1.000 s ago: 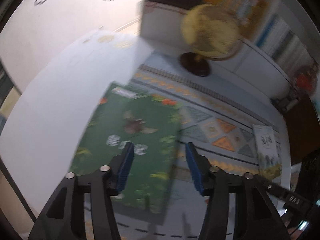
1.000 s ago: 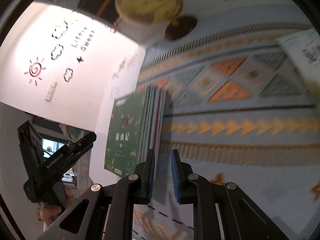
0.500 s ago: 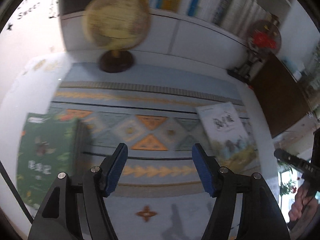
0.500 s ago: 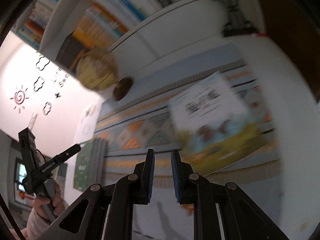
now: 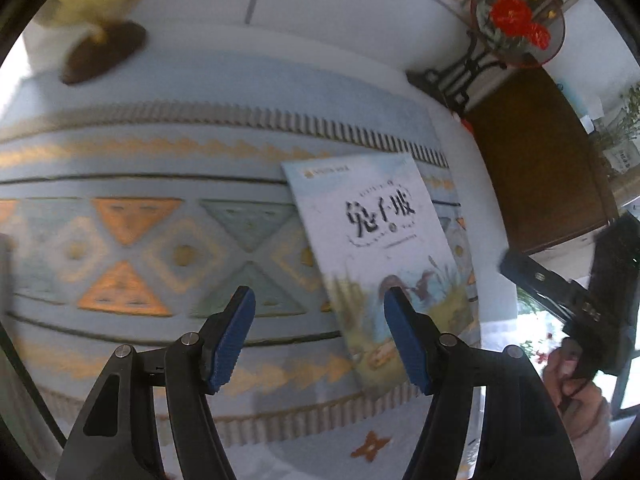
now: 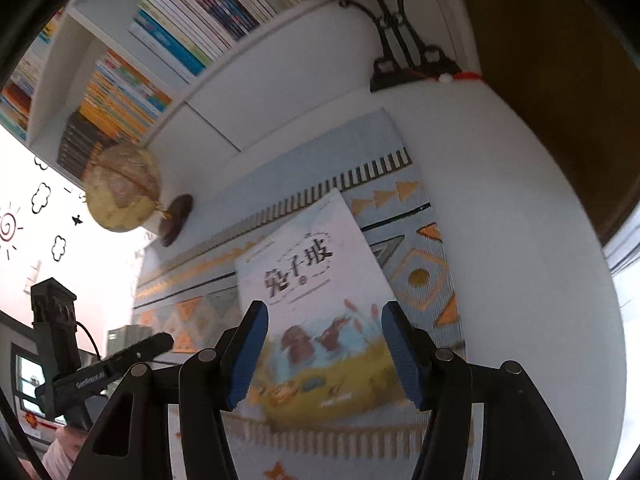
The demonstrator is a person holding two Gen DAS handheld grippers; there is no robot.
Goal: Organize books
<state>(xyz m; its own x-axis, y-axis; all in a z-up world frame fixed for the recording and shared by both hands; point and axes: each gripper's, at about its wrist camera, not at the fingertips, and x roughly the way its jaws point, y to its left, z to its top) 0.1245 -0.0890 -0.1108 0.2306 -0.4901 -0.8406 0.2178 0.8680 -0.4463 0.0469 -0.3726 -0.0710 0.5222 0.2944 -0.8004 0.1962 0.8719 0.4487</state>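
Observation:
A pale picture book (image 5: 376, 240) (image 6: 316, 280) with a black title and two brown animals on its cover lies flat on the patterned runner (image 5: 160, 240). My left gripper (image 5: 319, 300) hangs open over the runner, its right finger above the book's lower left part. My right gripper (image 6: 324, 312) hovers over the book's lower half; its jaws are opening and the pads touch nothing. A dark stack of books (image 6: 120, 334) shows at the runner's far left. The other gripper appears in each view, the right one (image 5: 560, 292) and the left one (image 6: 112, 364).
A globe (image 6: 124, 192) on a dark base (image 5: 96, 52) stands at the back left. A white bookshelf (image 6: 180, 48) full of books lines the back. A round red-flower ornament (image 5: 516, 24) on a black stand sits back right, beside a brown cabinet (image 5: 540, 160).
Both grippers swung right, away from the green book on the stack, and now sit over the pale book. The right jaws went from shut to open.

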